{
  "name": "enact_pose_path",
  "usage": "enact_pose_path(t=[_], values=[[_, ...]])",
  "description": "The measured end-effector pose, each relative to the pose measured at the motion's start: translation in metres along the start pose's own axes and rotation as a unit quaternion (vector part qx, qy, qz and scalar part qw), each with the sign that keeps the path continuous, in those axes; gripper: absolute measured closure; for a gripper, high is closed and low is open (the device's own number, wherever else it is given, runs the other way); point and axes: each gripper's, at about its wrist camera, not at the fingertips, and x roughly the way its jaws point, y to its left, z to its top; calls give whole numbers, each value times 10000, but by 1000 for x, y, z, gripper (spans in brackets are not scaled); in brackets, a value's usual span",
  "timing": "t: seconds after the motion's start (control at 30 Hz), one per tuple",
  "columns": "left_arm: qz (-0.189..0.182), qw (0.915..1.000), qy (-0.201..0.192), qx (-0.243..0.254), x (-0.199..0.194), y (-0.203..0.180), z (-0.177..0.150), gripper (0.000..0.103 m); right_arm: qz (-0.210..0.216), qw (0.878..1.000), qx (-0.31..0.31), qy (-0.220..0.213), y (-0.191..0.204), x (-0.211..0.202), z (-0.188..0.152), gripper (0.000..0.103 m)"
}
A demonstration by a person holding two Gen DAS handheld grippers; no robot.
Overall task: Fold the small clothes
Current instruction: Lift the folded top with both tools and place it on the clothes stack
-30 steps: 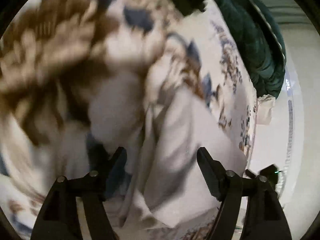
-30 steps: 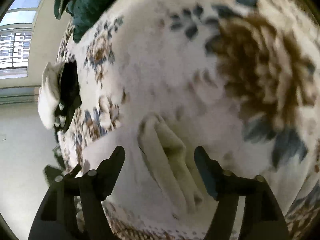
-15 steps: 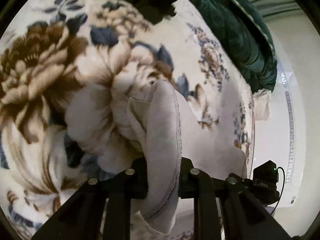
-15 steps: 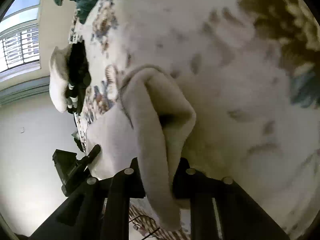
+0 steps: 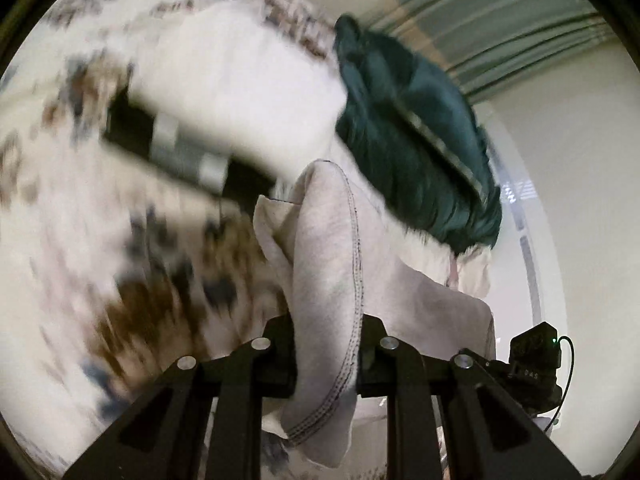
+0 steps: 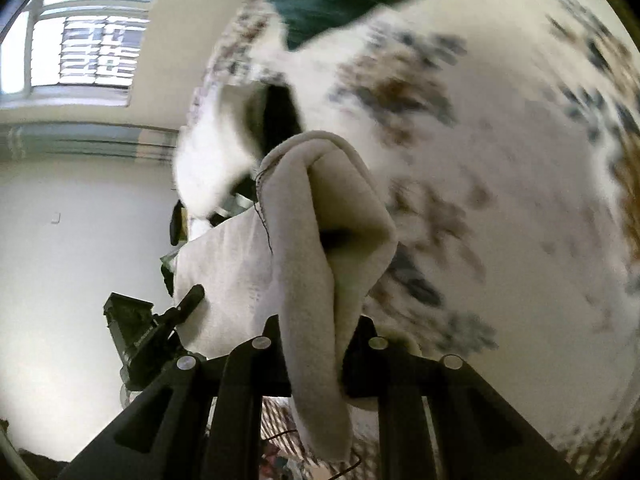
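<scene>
A soft blanket (image 5: 80, 216) covers the surface in both views, cream with brown and dark blue flowers, blurred by motion. Beyond its edge stand pale walls. The right wrist view shows a window (image 6: 80, 32) with slatted panes at upper left, above a grey-green band along the wall. The left wrist view shows grey-green bands at upper right.

No writing can be read clearly; small pale marks on a black device (image 5: 534, 364) at the right of the left wrist view are too small to make out. A green light glows on that device.

A dark green cloth (image 5: 416, 152) lies bunched at the blanket's far edge. Near it lies a white and black item (image 5: 192, 136) with grey bands, too blurred to name.

The left gripper (image 5: 326, 352) is pinched on a fold of a pale grey garment (image 5: 328, 264) with a stitched hem. The right gripper (image 6: 316, 356) is pinched on another fold of the same garment (image 6: 312, 216). The cloth is raised off the blanket and stretches between the two grippers near the blanket's edge. It hides both sets of fingertips. In the right wrist view the other gripper's black body shows at lower left beside the garment.
</scene>
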Motion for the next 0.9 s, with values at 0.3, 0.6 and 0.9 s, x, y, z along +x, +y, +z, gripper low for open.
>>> enact_pose_path(t=[0.3,0.6,0.9], values=[[299,9976,-373,509,-5,43,199,86,183,9969,-587,-485,167,93,109,87],[1217,9909,-49,568,56,100,274,77,-262,9971,-568,-434,221,215,225,87],[2737,9463,-525,1638,42,51,241,8,-1849,9757,-1072,-481,238,229,231,35]])
